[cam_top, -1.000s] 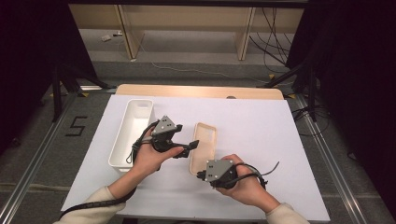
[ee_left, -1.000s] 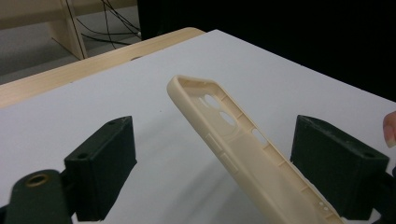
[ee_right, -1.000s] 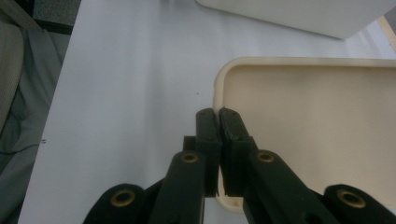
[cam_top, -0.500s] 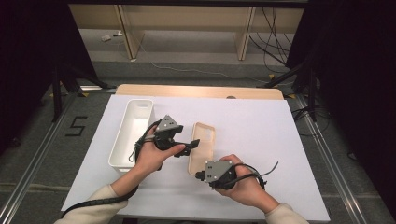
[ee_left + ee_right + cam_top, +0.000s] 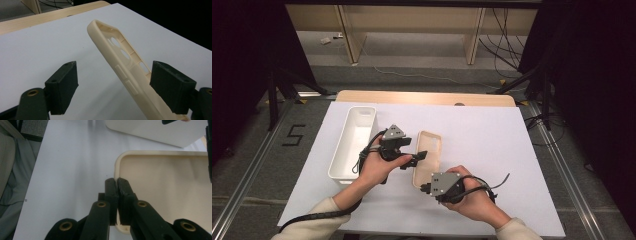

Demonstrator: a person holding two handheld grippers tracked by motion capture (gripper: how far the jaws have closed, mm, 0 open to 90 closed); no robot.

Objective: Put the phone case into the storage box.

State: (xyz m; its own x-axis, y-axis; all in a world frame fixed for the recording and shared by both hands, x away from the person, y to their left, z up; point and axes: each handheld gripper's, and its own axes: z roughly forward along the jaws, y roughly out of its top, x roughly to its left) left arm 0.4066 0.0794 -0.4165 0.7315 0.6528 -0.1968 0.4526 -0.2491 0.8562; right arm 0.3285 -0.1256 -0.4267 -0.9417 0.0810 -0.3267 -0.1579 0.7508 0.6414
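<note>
A cream phone case point(image 5: 428, 150) lies hollow side up in the middle of the white table cover. My left gripper point(image 5: 419, 159) reaches in from the left. Its jaws straddle the case's long side wall point(image 5: 117, 57) and have just been closing, with the case between them. The right pad is close against the wall and the left pad stands well off, so my left gripper point(image 5: 115, 87) is open. My right gripper point(image 5: 424, 189) sits at the case's near end. In the right gripper view my right gripper point(image 5: 117, 182) is shut along the corner rim of the case point(image 5: 162, 190).
A long white bin point(image 5: 354, 142) stands left of the case, just beyond the left hand, and also shows as a white bin point(image 5: 155, 132) at the top of the right gripper view. The white table cover point(image 5: 492, 140) stretches to the right. A wooden strip point(image 5: 427, 97) runs along the far edge.
The left gripper's jaws have narrowed a little around the case's edge. The right hand and the case have kept still.
</note>
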